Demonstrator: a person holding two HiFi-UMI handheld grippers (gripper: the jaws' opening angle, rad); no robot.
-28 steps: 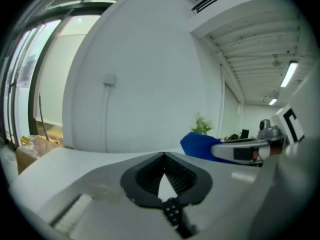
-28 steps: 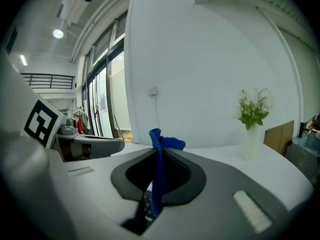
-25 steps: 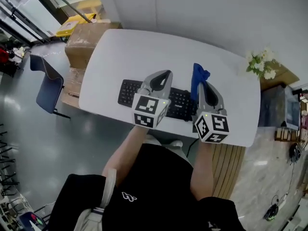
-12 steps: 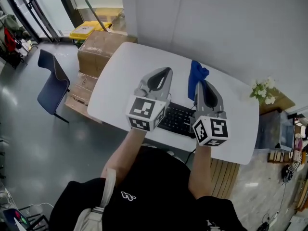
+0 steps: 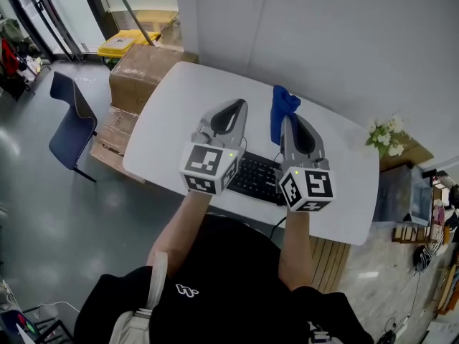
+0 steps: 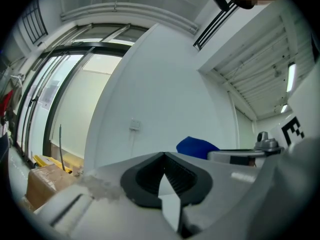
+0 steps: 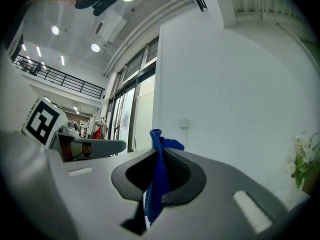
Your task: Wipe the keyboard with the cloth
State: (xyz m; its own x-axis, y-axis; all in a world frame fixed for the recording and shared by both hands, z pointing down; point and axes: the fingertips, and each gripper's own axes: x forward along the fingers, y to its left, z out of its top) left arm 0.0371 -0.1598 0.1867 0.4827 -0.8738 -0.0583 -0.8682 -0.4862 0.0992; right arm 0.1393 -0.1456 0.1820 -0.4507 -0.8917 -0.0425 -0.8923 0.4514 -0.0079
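The black keyboard lies near the front edge of the white table, mostly hidden under my two grippers. Both are held high above it and point at the wall. The left gripper is shut, and in the left gripper view nothing sits between its jaws. My right gripper is shut on the blue cloth. In the right gripper view the cloth hangs pinched between the jaws, with a bunch sticking out past the tips. The cloth also shows at the right of the left gripper view.
Cardboard boxes stand against the table's far left end, with a yellow bin behind them. A blue chair is on the floor to the left. White flowers sit at the table's right end. A wall rises behind the table.
Both grippers have risen from the keyboard and now point at the wall instead of down at the desk. The right one still holds the cloth. The head view has shifted.
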